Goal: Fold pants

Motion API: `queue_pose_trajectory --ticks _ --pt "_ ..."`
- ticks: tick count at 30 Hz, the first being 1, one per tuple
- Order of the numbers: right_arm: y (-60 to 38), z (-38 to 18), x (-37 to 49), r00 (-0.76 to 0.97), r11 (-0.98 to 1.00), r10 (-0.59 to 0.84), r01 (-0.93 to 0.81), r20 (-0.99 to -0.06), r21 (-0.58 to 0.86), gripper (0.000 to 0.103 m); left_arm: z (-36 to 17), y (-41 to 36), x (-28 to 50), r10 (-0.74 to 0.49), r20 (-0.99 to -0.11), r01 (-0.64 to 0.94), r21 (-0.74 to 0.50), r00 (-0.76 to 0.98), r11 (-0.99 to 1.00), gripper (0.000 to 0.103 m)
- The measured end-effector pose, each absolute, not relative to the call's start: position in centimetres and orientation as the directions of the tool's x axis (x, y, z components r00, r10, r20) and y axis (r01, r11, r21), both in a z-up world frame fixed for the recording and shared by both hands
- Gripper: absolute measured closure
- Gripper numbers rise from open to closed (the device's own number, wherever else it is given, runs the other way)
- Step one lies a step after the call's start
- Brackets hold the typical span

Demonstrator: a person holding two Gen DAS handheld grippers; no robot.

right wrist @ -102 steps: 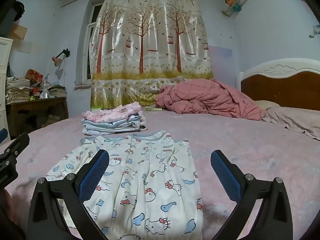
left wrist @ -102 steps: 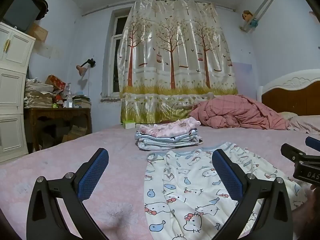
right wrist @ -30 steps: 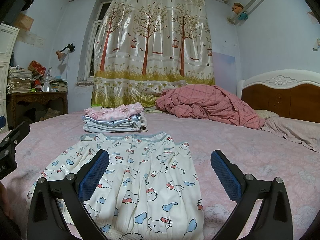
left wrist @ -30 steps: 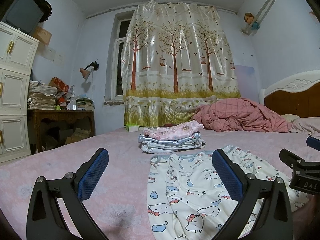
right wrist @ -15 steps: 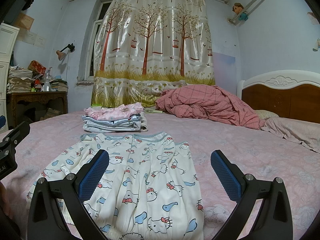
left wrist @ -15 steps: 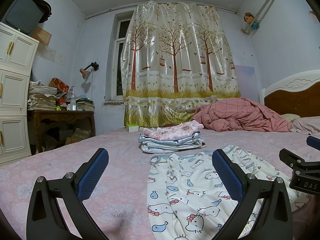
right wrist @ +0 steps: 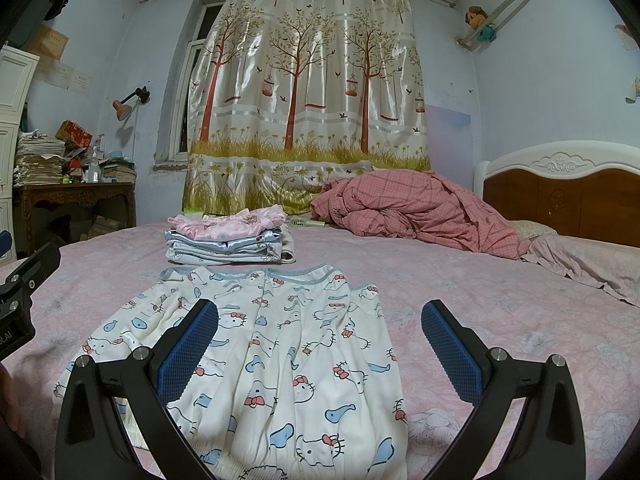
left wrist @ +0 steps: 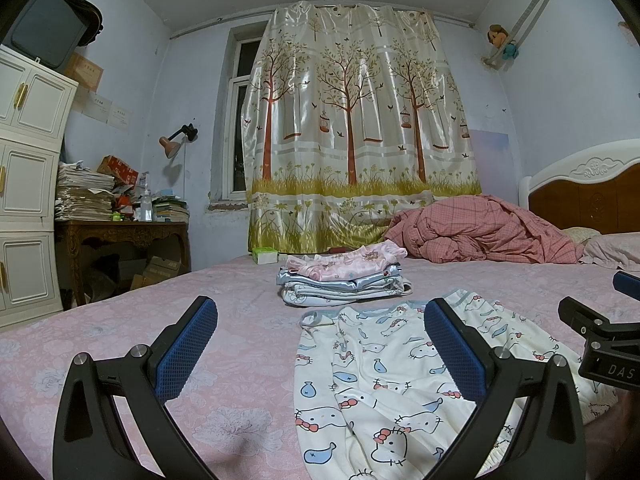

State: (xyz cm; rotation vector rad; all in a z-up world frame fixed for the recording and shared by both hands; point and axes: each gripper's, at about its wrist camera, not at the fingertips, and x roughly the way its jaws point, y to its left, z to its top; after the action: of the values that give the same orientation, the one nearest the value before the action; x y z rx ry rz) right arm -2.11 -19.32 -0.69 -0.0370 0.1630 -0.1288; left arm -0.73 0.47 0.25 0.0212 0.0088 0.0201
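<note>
White pants [left wrist: 384, 376] [right wrist: 276, 352] with a cat-and-fish print lie flat on the pink bed [left wrist: 240, 344] [right wrist: 480, 304], waistband toward the far side. My left gripper [left wrist: 320, 340] hovers open just above the bed, over the pants' left edge. My right gripper [right wrist: 320, 340] hangs open over the pants' right half. Nothing sits between either pair of blue pads. The right gripper's black body [left wrist: 604, 344] shows at the right edge of the left wrist view. The left gripper's body [right wrist: 24, 292] shows at the left edge of the right wrist view.
A stack of folded clothes [left wrist: 344, 280] [right wrist: 232, 240] sits just beyond the pants. A bunched pink quilt [left wrist: 480, 240] [right wrist: 420, 212] and a wooden headboard [right wrist: 568, 200] are at the far right. A cluttered desk [left wrist: 120, 236] and white cabinets [left wrist: 28, 184] stand left.
Since 3.4 s ago both grippers have tilted slightly so the view sits a little lower toward the bed. In the last second nothing has visibly moved.
</note>
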Motion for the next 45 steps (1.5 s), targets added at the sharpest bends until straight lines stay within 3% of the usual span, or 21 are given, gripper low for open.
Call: queue_pose_trajectory --ticks 29,32,34,40,45 --pt "-19.1 -0.6 -2.0 0.98 0.992 -0.121 0.114 -0.161 -0.05 0.001 0.7 0.4 -1.2 0.024 0.02 -0.025 0.02 1.0 1.0 0.0" --pt "-18.9 0.3 -1.8 0.982 0.994 -0.101 0.094 -0.157 -0.051 0.001 1.4 0.6 -0.8 0.014 -0.033 -0.013 0.012 0.999 1.0 0.0" --pt "-19.2 1.4 -1.4 0.984 0.996 -0.082 0.078 -0.159 -0.035 0.001 3.1 0.9 -0.2 -0.015 -0.075 0.016 0.003 0.997 1.0 0.0" --pt "-21.9 8.4 1.7 0.988 0.996 0.024 -0.011 -0.155 0.086 0.001 11.0 1.0 1.9 0.007 -0.033 -0.005 0.073 0.999 0.997 0.0" --pt "-22.9 14.4 5.7 0.989 0.987 0.088 -0.071 -0.117 0.143 0.001 16.9 2.3 6.7 -0.009 -0.051 0.009 0.002 0.999 1.0 0.0"
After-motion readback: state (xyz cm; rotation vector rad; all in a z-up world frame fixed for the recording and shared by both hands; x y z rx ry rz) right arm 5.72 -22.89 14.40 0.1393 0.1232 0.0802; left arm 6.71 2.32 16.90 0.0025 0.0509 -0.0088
